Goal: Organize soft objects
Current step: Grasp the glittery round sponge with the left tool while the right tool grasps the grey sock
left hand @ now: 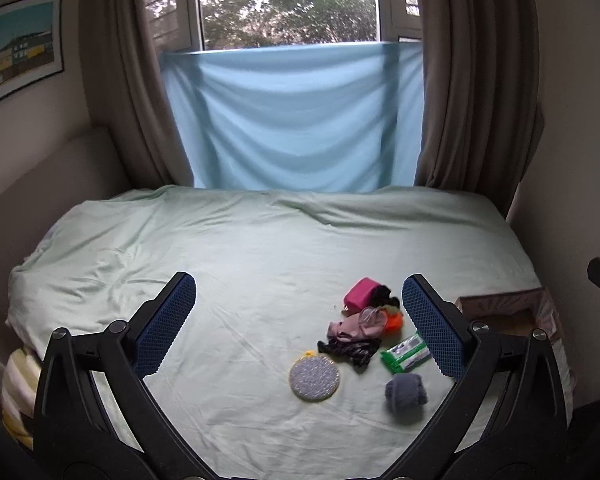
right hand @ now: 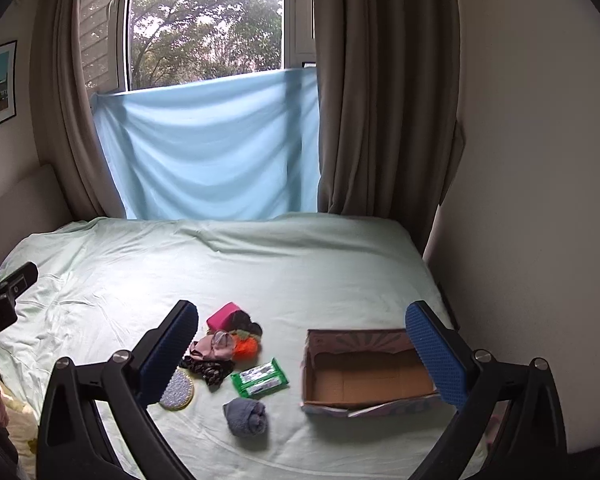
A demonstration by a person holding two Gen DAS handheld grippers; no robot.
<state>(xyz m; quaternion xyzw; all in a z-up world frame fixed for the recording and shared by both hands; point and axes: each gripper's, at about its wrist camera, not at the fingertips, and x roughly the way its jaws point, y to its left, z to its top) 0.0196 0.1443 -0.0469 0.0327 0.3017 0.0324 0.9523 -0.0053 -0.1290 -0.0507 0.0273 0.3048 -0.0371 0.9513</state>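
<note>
While both of my claws hang wide open and empty above the bed, nothing has gone into the box yet, so I judge the first pick is the step in hand. My left claw looks down on the pile; my right claw frames both pile and box.

Seen from the right wrist, the soft things lie at about 9 o'clock from the box, clear of it. The rolled grey sock sits alone at 6 o'clock in the group, just beside the green packet. The round pad lies at 8 o'clock. Farther back, the pink pouch, the mauve cloth, the orange puff and the dark patterned cloth touch or overlap.

I would start with the sock: it stands free, so a straight descent with the fingers either side should lift it alone. For the tangled pieces I should pinch high on one fold, or neighbours may drag along. Releasing low inside the box should keep things from bouncing out.
</note>
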